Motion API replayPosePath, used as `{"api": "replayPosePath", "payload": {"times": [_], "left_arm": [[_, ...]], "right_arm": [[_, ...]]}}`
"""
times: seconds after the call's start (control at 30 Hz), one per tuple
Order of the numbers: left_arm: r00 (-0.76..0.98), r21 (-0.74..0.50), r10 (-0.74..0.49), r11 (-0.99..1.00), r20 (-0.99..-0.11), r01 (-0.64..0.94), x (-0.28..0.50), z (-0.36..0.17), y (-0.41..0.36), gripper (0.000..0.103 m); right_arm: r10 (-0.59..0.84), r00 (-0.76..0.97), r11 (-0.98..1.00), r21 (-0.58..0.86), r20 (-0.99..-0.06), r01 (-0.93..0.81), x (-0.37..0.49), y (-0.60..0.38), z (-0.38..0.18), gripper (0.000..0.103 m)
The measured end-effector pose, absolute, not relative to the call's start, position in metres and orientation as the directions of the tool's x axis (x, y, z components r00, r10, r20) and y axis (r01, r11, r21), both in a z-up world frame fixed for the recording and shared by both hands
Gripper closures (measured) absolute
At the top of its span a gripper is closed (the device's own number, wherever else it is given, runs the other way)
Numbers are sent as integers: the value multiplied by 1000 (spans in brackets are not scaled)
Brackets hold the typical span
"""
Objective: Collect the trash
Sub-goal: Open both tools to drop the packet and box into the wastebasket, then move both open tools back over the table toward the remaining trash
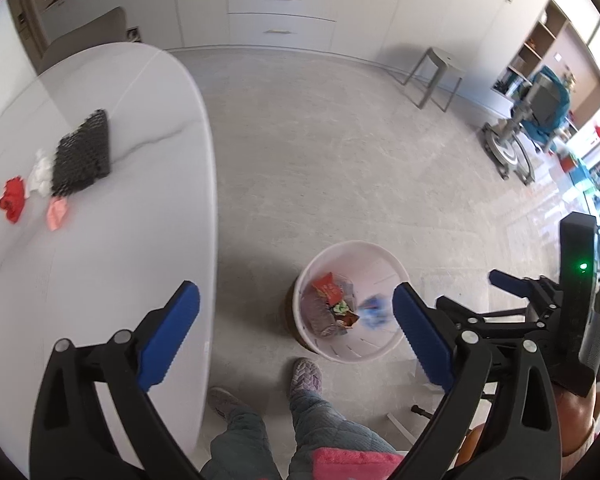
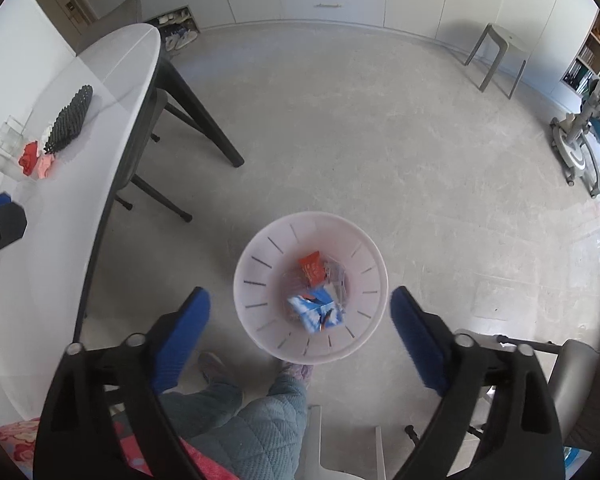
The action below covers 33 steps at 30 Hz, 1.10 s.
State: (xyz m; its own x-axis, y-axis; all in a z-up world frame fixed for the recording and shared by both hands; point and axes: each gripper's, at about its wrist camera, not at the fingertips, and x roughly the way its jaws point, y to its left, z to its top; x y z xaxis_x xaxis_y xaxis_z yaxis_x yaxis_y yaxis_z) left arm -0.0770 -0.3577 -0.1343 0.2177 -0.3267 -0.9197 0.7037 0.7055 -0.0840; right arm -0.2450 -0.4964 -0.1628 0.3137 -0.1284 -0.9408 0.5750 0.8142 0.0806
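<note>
- Trash is landing in the bin (image 2: 260, 248); a blue wrapper (image 2: 317, 313) is lying inside it.
- Right hand-held gripper (image 2: 300, 316) is hanging wide open and empty above the bin; the left hand-held gripper (image 1: 296, 332), beside the bin, is too.
- Keeping the hand-held grippers centred over the bin is advisable until everything drops.

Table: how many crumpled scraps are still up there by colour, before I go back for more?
Crumpled scraps on the white table, beside the black mesh mat:
Red scrap: 1
White scrap: 1
Pink scrap: 1
Total: 3
</note>
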Motion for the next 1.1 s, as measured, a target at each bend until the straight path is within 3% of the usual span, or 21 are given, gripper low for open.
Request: {"api": "replayPosePath", "payload": {"times": [0.37,1.1], "left_arm": [[270,-91,-328,769,-905,633,-48,-122,-305,8],[391,-77,-227,928,-892,364,87,-143,-182,8]], "right_arm": [[-130,382,818,119,-915,563,-206,-474,-127,3],[-72,444,957,63,-893,283,-35,-379,-110,2]]}}
